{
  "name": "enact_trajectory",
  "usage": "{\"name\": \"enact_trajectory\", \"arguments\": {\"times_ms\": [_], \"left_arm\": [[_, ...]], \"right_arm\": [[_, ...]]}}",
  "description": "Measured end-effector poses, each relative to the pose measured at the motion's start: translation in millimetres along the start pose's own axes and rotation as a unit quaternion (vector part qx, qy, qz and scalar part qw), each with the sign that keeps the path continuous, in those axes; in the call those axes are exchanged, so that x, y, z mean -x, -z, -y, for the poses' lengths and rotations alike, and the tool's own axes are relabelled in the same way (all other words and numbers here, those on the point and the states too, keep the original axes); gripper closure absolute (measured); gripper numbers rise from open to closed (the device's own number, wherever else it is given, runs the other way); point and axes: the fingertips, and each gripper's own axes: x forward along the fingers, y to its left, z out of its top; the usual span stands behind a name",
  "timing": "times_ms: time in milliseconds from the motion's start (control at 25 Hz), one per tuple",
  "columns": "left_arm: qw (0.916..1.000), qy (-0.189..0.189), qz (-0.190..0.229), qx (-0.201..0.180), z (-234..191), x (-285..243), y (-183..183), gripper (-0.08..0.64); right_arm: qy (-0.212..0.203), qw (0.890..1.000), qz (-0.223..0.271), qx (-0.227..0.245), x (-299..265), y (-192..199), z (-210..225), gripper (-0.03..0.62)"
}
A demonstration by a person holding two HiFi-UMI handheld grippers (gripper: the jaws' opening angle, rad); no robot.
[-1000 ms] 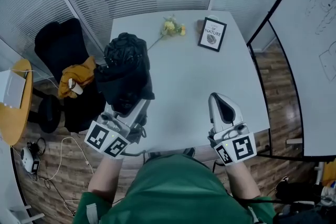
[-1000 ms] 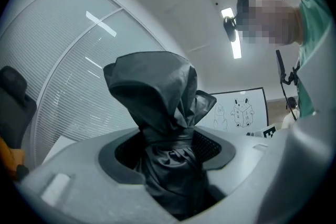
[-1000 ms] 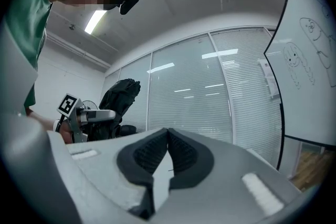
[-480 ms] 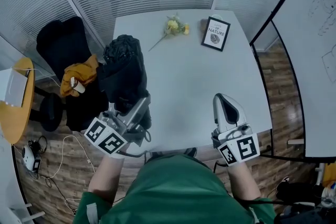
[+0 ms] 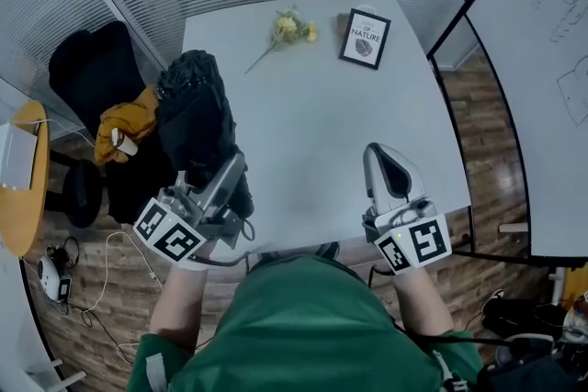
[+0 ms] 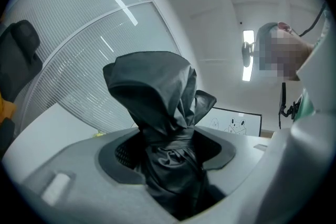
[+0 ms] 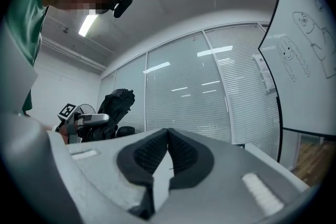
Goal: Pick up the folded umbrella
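1 umbrella (image 5: 191,110) clamped, left tongs (image 5: 230,177); right tongs (image 5: 387,168) closed.

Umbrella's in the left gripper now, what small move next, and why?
Probably lift the left gripper a bit higher: its jaws are clamped on the umbrella near one end, and the long free end juts out over the table's left edge.
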Motion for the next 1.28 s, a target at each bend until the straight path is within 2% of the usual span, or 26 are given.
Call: {"name": "enact_trajectory", "arguments": {"times_ms": [440,1280], "left_arm": [[0.9998,0.006,-0.002,0.019,0.7,1.1,3.6,0.281],[0.9996,0.014,-0.002,0.024,3.0,2.1,3.9,0.281]], "right_arm": [[-0.003,1.000,-0.006,-0.001,1.6,1.1,0.3,0.589],[-0.010,1.000,-0.007,-0.001,1.9,-1.2,-2.6,0.589]]}}
